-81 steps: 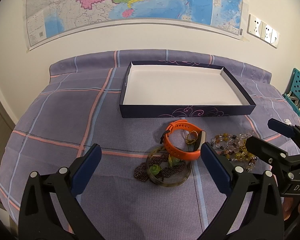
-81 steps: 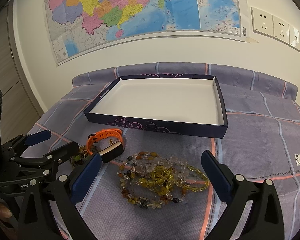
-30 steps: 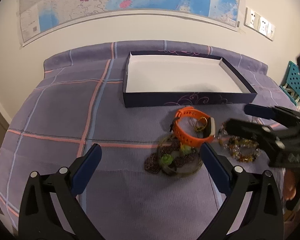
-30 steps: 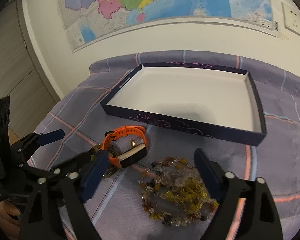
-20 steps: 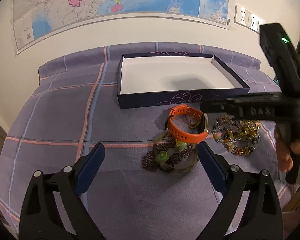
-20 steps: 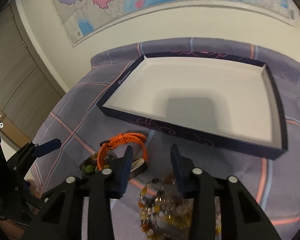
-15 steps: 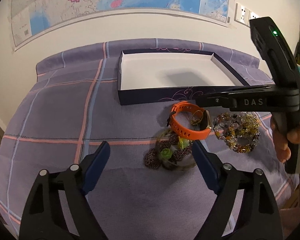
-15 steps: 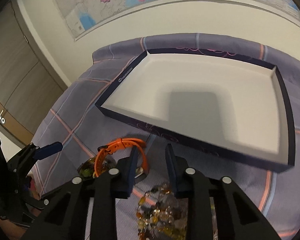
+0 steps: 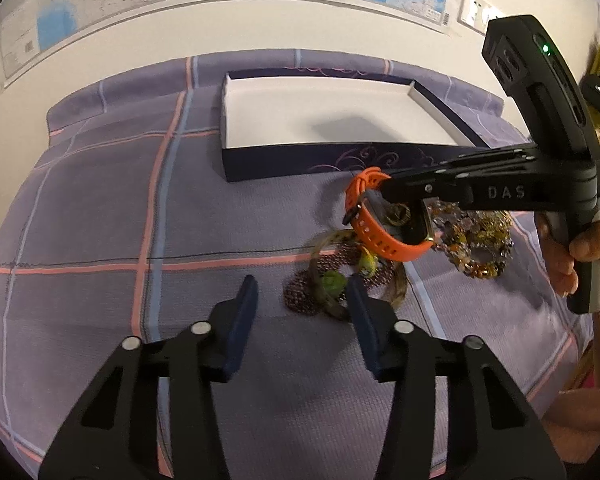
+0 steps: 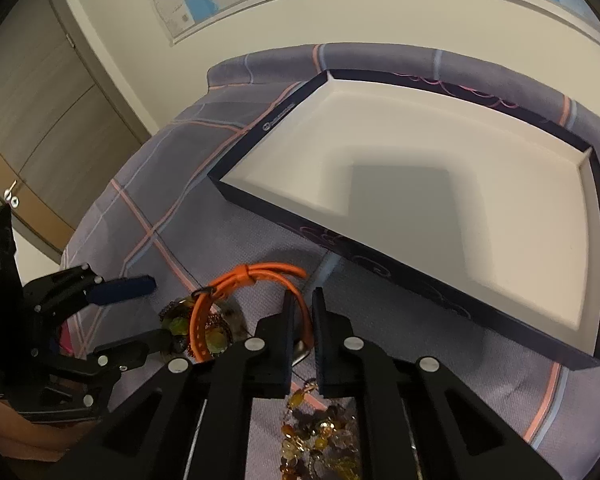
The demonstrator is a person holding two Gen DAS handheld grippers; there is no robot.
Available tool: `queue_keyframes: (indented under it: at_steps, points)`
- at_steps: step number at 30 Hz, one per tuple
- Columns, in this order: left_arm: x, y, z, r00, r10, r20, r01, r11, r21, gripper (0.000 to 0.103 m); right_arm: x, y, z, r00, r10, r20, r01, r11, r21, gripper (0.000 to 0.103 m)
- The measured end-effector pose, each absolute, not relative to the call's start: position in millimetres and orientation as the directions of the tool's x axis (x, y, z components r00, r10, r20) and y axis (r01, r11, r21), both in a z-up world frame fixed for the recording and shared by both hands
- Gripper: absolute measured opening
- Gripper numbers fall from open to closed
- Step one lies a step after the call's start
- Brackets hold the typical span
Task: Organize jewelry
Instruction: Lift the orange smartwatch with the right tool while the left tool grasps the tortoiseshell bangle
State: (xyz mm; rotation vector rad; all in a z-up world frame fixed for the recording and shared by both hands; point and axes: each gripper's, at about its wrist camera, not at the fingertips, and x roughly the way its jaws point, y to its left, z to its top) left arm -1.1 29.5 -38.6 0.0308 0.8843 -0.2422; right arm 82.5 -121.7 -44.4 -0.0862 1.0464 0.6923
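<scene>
An orange-strapped watch [image 9: 384, 240] lies on the purple checked cloth in front of a dark blue box [image 9: 320, 158] with a white inside. My right gripper [image 10: 303, 308] is shut on the watch [image 10: 236, 276] strap, which runs between its pads. My left gripper [image 9: 302, 304] hangs over a mottled bangle with green and purple beads [image 9: 332, 280]. Its jaws are closing, with the purple beads between them and no pad pressing. The right wrist view shows the left gripper [image 10: 158, 310] beside the bangle [image 10: 180, 324]. A pile of amber and clear bead bracelets [image 9: 476, 240] lies to the right.
The box [image 10: 440, 292] holds nothing and stands toward the wall, under a map. A hand [image 9: 596, 240] holds the right gripper's handle at the right edge. Wooden cupboard doors [image 10: 40, 100] stand to the left. The cloth [image 9: 100, 220] is bare on the left.
My right gripper swung in over the watch and shut on its strap. My left gripper's jaws narrowed from wide open and now stand close around the bangle pile.
</scene>
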Motion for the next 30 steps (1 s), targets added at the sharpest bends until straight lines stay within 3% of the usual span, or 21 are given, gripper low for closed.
queue_keyframes:
  at_steps: [11,21,26,28,30]
  points:
    - [0,22,-38,0.59,-0.203,-0.782,0.259,0.964,-0.055,0.036,67,-153,-33,0.344,0.555,-0.757,-0.509,0.788,0.347,0.005]
    - [-2,18,-33,0.569,-0.225,-0.791,0.297,0.953,-0.057,0.013,51,-174,-30,0.381,0.577,-0.722,-0.474,0.793,0.383,0.005]
    - [-2,15,-34,0.554,-0.217,-0.804,0.304,0.951,-0.047,0.013,47,-182,-32,0.392,0.584,-0.711,-0.46,0.793,0.398,0.006]
    - [0,15,-35,0.531,-0.227,-0.816,0.31,0.949,-0.062,0.032,46,-184,-32,0.395,0.584,-0.709,-0.457,0.795,0.399,0.006]
    - [-1,12,-37,0.532,-0.211,-0.82,0.318,0.947,-0.038,0.032,46,-185,-32,0.394,0.588,-0.707,-0.457,0.792,0.404,0.006]
